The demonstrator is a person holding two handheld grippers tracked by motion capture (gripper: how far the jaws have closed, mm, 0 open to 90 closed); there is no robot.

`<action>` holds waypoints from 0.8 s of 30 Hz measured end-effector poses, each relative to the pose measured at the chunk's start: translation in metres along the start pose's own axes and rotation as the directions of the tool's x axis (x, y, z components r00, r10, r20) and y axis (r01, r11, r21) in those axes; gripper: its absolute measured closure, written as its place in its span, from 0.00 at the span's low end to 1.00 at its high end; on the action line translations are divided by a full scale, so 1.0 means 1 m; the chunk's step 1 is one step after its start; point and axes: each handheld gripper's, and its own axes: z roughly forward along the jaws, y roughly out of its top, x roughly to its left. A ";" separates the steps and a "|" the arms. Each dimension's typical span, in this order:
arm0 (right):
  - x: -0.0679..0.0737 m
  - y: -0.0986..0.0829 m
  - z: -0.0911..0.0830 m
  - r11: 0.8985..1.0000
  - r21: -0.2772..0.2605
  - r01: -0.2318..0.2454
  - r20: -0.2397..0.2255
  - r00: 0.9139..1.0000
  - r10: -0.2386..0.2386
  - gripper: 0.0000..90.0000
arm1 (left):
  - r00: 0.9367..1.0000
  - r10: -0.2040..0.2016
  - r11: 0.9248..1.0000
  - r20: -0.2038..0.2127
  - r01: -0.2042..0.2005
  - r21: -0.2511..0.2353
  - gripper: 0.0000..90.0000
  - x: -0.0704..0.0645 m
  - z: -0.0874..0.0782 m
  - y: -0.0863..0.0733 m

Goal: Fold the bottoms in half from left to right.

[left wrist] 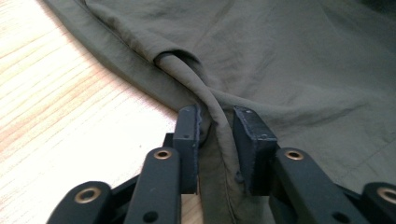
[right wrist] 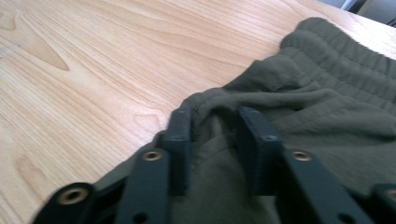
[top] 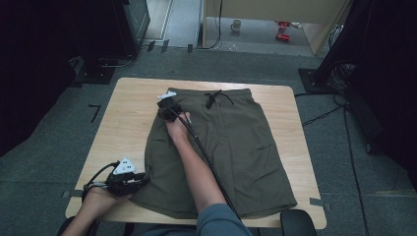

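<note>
Olive-green shorts (top: 231,142) lie flat on the wooden table (top: 123,113), waistband and black drawstring (top: 215,98) at the far side. My left gripper (top: 145,177) is at the near left leg edge. In the left gripper view it (left wrist: 217,116) is shut on a raised fold of the shorts (left wrist: 280,60), with creases running out from the jaws. My right gripper (top: 167,107) is at the far left corner by the waistband. In the right gripper view it (right wrist: 215,116) holds a bunched edge of the shorts (right wrist: 327,93) between its jaws.
Bare wood (right wrist: 93,60) lies left of the shorts. The right gripper's cable (top: 209,162) trails along the forearm over the fabric. A dark round seat edge (top: 297,223) sits at the table's near right. Beyond the table, a mug (top: 236,24) and red items (top: 282,29) lie on the floor.
</note>
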 end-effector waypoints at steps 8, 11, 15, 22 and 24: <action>0.012 0.003 0.003 1.000 0.001 0.022 0.015 1.000 -0.022 0.95 | 1.000 -0.029 0.999 0.002 0.029 0.036 0.97 -0.001 -0.002 0.001; 0.019 0.007 0.006 0.999 0.013 0.042 0.011 0.999 -0.042 0.96 | 0.999 -0.043 0.998 0.001 0.043 0.056 0.99 -0.001 -0.003 0.002; 0.026 0.018 0.010 0.998 0.070 -0.002 -0.052 0.999 0.006 0.97 | 0.998 -0.067 0.996 0.019 0.066 0.055 1.00 0.002 -0.009 0.006; 0.012 0.034 -0.010 0.997 0.076 -0.026 -0.130 0.991 0.036 0.97 | 0.995 0.000 0.991 0.097 0.013 -0.134 1.00 -0.015 -0.028 0.028; 0.005 0.039 -0.020 0.997 0.071 -0.018 -0.136 0.990 0.028 0.97 | 0.993 0.004 0.985 0.119 0.016 -0.171 1.00 -0.019 -0.032 0.036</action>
